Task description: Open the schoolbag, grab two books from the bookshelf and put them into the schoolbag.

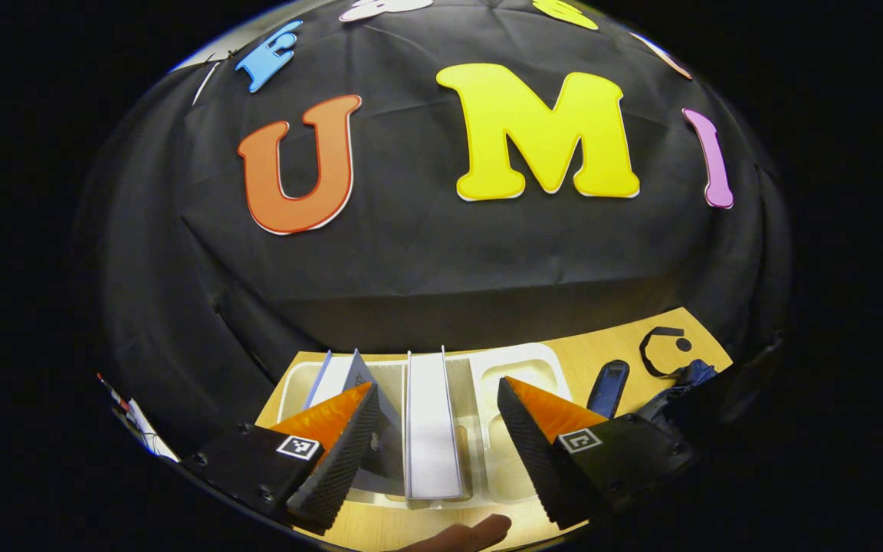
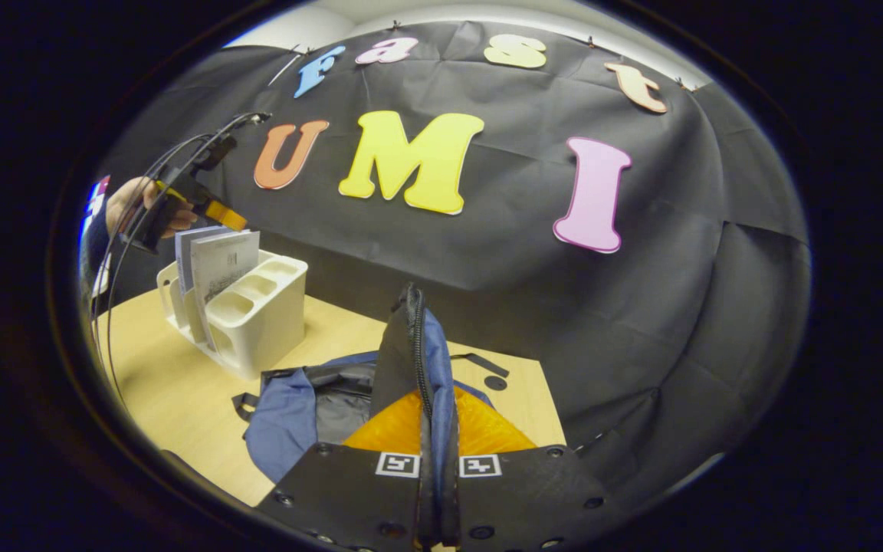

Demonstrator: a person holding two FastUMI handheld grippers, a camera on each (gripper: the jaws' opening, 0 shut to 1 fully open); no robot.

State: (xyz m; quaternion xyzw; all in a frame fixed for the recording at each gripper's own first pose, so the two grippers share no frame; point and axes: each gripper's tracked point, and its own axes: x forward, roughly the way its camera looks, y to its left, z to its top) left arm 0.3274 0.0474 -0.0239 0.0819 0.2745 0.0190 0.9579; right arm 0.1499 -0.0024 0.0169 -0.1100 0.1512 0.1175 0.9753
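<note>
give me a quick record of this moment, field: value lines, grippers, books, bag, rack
left gripper: open, fingers either side of an upright white book
right gripper: shut on the blue fabric schoolbag's flap, holding it up
schoolbag: open, lying on the light wooden table
bookshelf: cream plastic rack with slots, books standing upright in it
books in schoolbag: none visible
</note>
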